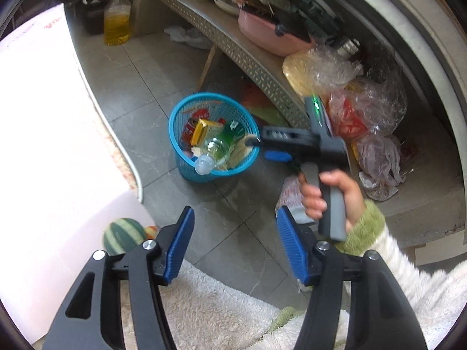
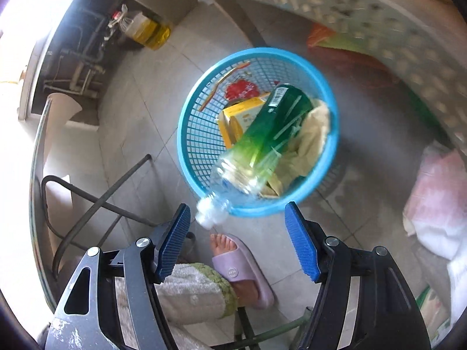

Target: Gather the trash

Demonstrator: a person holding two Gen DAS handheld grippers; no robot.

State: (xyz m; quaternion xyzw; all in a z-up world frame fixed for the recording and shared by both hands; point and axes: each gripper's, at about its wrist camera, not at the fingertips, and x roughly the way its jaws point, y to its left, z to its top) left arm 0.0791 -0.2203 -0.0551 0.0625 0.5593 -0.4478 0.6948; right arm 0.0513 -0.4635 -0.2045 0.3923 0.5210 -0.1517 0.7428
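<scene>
A blue mesh basket (image 1: 171, 129) (image 2: 182, 137) stands on the grey tiled floor. In it lie a clear plastic bottle with a green label (image 1: 217, 149) (image 2: 271, 125), a yellow box (image 1: 202, 130) (image 2: 238, 115), a red wrapper (image 2: 242, 89) and crumpled paper (image 2: 306, 143). The bottle's white-capped neck sticks out over the near rim. My right gripper (image 2: 238, 233) (image 1: 262, 147) hovers open just above that rim, touching nothing. My left gripper (image 1: 233, 245) hangs open and empty over the floor, nearer to me than the basket.
A perforated metal shelf (image 1: 233, 49) carries a pink pot (image 1: 271, 32) and plastic bags (image 1: 364, 110). An oil bottle (image 1: 116, 20) stands at the back. A watermelon (image 1: 124, 234), a chair frame (image 2: 96, 201) and a foot in a purple slipper (image 2: 242, 271) are close by.
</scene>
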